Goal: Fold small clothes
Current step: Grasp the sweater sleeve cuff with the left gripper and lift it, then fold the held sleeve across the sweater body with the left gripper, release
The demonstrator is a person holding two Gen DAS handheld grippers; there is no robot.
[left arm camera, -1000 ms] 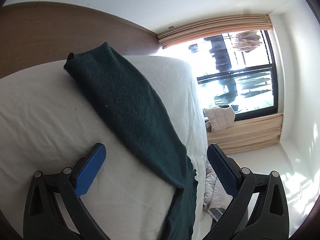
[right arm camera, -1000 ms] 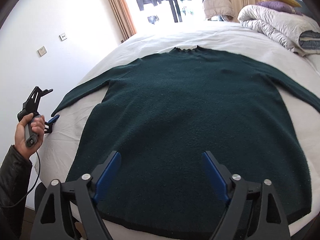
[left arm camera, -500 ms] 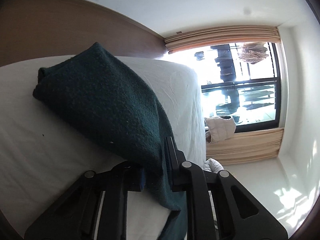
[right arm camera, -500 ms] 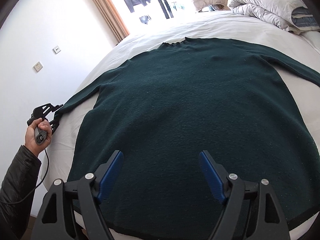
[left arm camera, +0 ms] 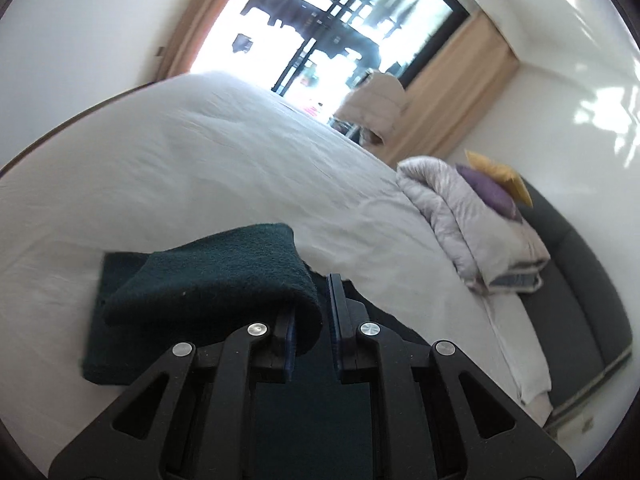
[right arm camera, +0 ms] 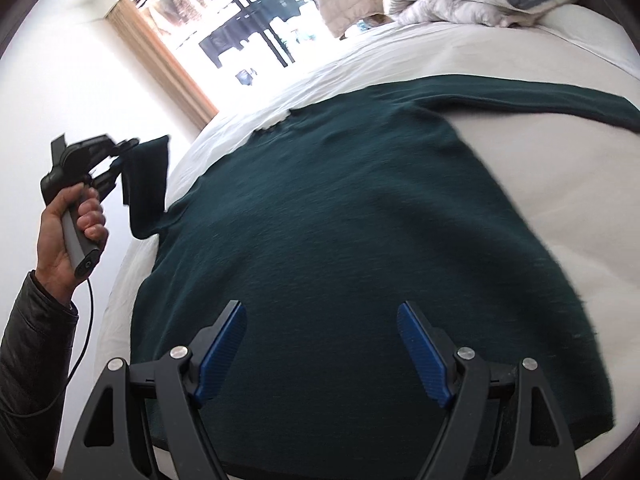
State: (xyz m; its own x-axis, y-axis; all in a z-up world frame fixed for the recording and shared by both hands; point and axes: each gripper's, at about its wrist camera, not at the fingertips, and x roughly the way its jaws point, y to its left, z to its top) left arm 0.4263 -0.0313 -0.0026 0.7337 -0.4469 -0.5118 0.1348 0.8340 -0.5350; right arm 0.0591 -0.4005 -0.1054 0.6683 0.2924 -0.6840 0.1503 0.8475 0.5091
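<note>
Right wrist view: a dark green sweater (right arm camera: 352,240) lies flat on the bed (right arm camera: 540,92), body spread, neck toward the window (right arm camera: 248,24). The right claw (right arm camera: 322,350) hovers over the hem end, jaws wide, nothing between them. At the left edge of this view a hand (right arm camera: 74,224) grips the left claw (right arm camera: 120,154), which is clamped on the cuff end of one sleeve (right arm camera: 146,184); that sleeve is lifted clear of the bed and hangs from the grip. The other sleeve (right arm camera: 560,98) lies stretched out flat on the far side.

Left wrist view: the left claw (left arm camera: 312,312) stands narrow, pads pressed on a fold of the sleeve (left arm camera: 224,276), which drapes over to the left of the fingers.

Step in hand, as judged: the first sleeve fold. The next move calls for carrying the gripped sleeve across the body and laying it flat, without dragging the shoulder out of line, then releasing. The right claw appears placed to steady or take up the hem.

Not determinable: the hem's near edge is cut off behind the right claw's frame. The left wrist picture is motion-blurred, and the sweater body beneath that claw is mostly hidden by its frame. How deep the cuff sits in the pads cannot be told.
</note>
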